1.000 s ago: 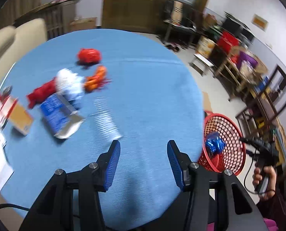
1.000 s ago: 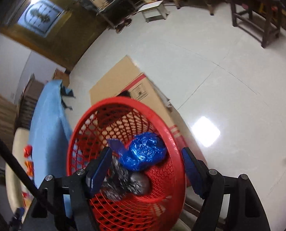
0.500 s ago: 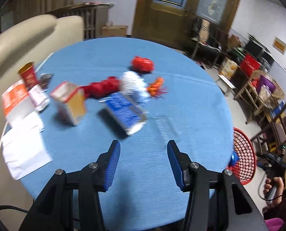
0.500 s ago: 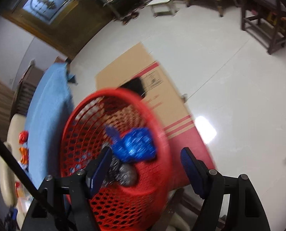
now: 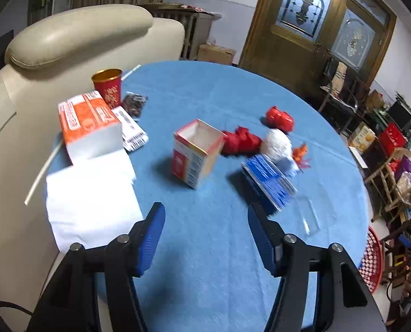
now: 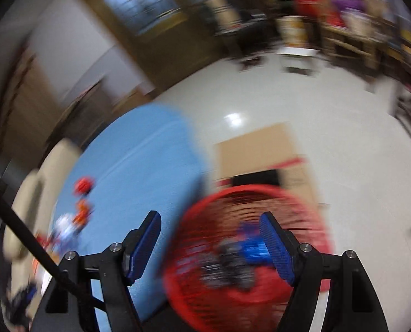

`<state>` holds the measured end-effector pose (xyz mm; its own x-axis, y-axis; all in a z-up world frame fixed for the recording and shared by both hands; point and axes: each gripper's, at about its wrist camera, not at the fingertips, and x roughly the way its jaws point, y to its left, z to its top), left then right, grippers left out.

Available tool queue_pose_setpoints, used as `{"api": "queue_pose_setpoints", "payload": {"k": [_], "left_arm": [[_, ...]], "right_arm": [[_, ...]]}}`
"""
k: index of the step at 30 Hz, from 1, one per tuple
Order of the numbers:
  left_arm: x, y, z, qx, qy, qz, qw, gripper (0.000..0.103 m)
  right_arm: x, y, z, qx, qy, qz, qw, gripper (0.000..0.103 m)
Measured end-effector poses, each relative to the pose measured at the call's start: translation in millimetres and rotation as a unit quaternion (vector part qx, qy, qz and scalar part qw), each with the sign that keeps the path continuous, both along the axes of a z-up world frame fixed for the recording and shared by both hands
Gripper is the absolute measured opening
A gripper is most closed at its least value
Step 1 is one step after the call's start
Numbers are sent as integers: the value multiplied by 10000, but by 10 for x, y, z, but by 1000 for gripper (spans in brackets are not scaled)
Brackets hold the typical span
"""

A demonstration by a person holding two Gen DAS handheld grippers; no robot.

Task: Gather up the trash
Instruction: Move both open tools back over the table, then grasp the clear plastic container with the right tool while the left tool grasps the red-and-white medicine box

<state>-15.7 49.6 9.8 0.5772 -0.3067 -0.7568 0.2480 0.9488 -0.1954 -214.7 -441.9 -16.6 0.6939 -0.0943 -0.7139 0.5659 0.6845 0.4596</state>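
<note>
Your left gripper [image 5: 205, 238] is opening, nothing between its jaws, lined up on the open carton [image 5: 197, 156] (right gripper [image 6: 209, 242] spread empty above the red basket [image 6: 249, 249]).

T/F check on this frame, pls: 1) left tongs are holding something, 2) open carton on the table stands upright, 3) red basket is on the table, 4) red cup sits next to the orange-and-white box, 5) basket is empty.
1. False. The left tongs are opening, with only bare blue tablecloth between the pads.
2. True. The open carton stands with its open top up.
3. False. The red basket stands on the floor beside the table.
4. True. The red cup stands just behind the orange-and-white box.
5. False. It holds blue and dark crumpled trash, blurred here.
</note>
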Motion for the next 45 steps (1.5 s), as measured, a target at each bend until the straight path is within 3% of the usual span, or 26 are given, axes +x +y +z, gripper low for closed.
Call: {"api": "queue_pose_setpoints", "payload": {"k": [6, 8, 13, 19, 28, 30, 31, 32, 33, 35, 37, 45], "left_arm": [[384, -66, 58, 281, -114, -89, 9995, 67], [486, -128, 83, 419, -190, -149, 9988, 69], [788, -350, 113, 566, -237, -542, 9966, 70], [986, -485, 26, 507, -27, -778, 9957, 70], [1059, -416, -261, 310, 272, -764, 9962, 70], [1069, -380, -277, 204, 288, -762, 9965, 70], [1070, -359, -288, 141, 295, -764, 9965, 69], [1064, -344, -295, 120, 287, -759, 9966, 62], [1059, -335, -306, 122, 300, -757, 9966, 56], [1037, -319, -343, 110, 407, -787, 9960, 36], [978, -295, -366, 79, 433, -788, 9959, 27], [643, -236, -302, 3, 224, -719, 9972, 14]], "right_arm": [[1163, 846, 42, 388, 35, 1723, 9843, 77], [1413, 1101, 8, 582, 63, 2093, 9761, 77], [1898, 1565, -48, 394, 374, 2667, 9622, 77], [2174, 1921, -183, 107, 751, 2973, 9518, 77], [2258, 1963, -383, 138, 1094, 2837, 9526, 77], [2239, 1966, -409, 131, 1054, 2844, 9528, 74], [2236, 1972, -417, 87, 1056, 2845, 9528, 64], [2235, 1983, -430, 49, 1076, 2851, 9524, 54], [2229, 1982, -447, 45, 1098, 2847, 9523, 49], [2192, 1970, -451, 76, 1012, 2827, 9538, 47], [2163, 1974, -443, 46, 966, 2841, 9539, 47], [1959, 1868, -373, 182, 682, 2753, 9588, 47]]}}
